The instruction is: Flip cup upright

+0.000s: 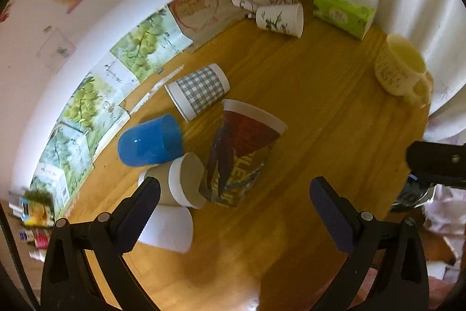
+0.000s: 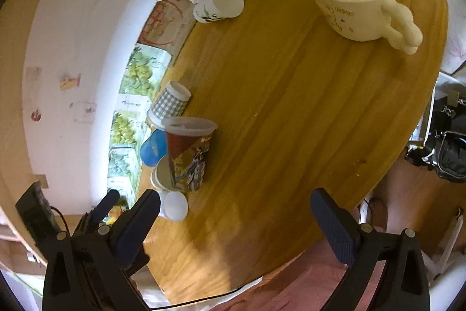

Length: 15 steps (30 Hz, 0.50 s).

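- Both empty: left gripper [image 1: 234, 196] and right gripper [image 2: 235, 204] spread wide above tabletop [image 1: 320, 112].
- Printed cup [image 1: 243, 153] standing upright; blue cup [image 1: 150, 140] and checked cup [image 1: 198, 91] lying sideways, probably next.

The wooden worktop [image 1: 291, 95] carries many cups. A printed paper cup [image 1: 241, 153] stands upright near the middle. Beside it lie a checked cup [image 1: 199, 91], a blue cup [image 1: 150, 140], a brown cup [image 1: 183, 184] and a white cup [image 1: 169, 228], all on their sides. Farther back a flowered cup [image 1: 281, 18] lies near a green tissue box [image 1: 343, 13]. A cream mug [image 1: 400, 69] stands upright near the edge.
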Available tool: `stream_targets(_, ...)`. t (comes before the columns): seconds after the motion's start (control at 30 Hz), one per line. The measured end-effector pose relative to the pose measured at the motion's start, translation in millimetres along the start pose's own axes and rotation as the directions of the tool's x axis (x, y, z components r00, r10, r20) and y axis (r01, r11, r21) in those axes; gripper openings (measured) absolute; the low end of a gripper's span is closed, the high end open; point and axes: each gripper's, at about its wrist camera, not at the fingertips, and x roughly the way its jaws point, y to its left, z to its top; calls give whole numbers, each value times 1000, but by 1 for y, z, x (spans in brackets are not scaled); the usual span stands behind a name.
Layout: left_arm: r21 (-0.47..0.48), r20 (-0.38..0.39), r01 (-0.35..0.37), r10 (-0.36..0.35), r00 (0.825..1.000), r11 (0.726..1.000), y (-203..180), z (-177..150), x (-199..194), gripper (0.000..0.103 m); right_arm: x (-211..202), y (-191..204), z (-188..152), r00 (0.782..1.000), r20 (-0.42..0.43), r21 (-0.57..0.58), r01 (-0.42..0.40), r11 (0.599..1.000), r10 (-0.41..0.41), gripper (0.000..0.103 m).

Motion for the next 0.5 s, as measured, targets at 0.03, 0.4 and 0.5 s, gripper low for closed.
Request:
stream_targets(0.03,7,-10,1,-1,1000,1000,1,2,6,102,3,0,2,1000,-5,8,6,1000,-6,103)
stream_targets(0.4,62,-126,31,-23,992,998,10,16,66,102,26,3,14,996,-39,54,78,995,-76,103)
stream_targets(0.5,61,-146,51,-41,988,997,13,18,77,102,30,4,15,995,-42,62,93,994,-91,103)
